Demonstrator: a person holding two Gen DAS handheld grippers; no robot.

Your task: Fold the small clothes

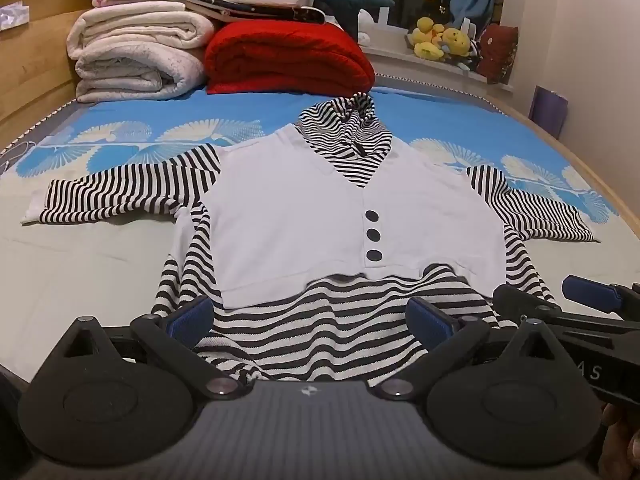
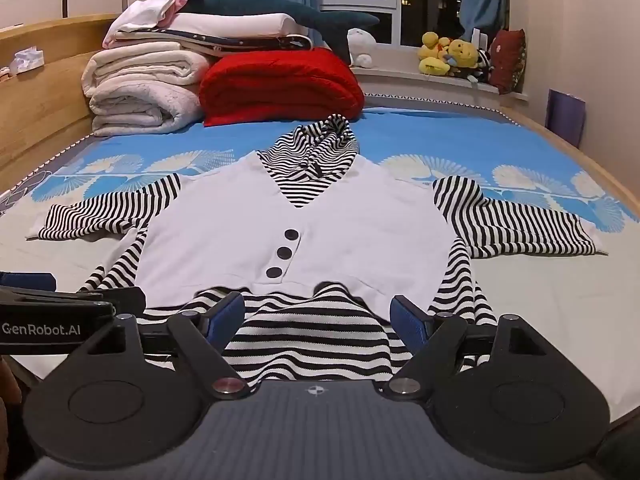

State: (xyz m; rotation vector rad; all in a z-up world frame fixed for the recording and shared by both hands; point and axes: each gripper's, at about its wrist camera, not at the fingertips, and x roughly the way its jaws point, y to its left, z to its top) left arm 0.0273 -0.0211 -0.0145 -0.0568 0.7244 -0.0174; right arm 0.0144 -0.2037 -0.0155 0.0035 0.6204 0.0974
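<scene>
The bed (image 1: 100,264) carries a small striped hooded top (image 1: 304,208) with a white buttoned front, spread flat and face up in the middle, sleeves out to either side and hood toward the stacked blankets (image 1: 136,60) and red quilt (image 1: 288,60) at the far end; no container is in view. Folding looks not yet begun, so the step in hand is likely the approach to the near hem. The left gripper (image 1: 310,318) and right gripper (image 2: 318,314) both hang wide and empty just above that hem, and the next move probably calls for pinching a hem or sleeve edge cleanly.
</scene>
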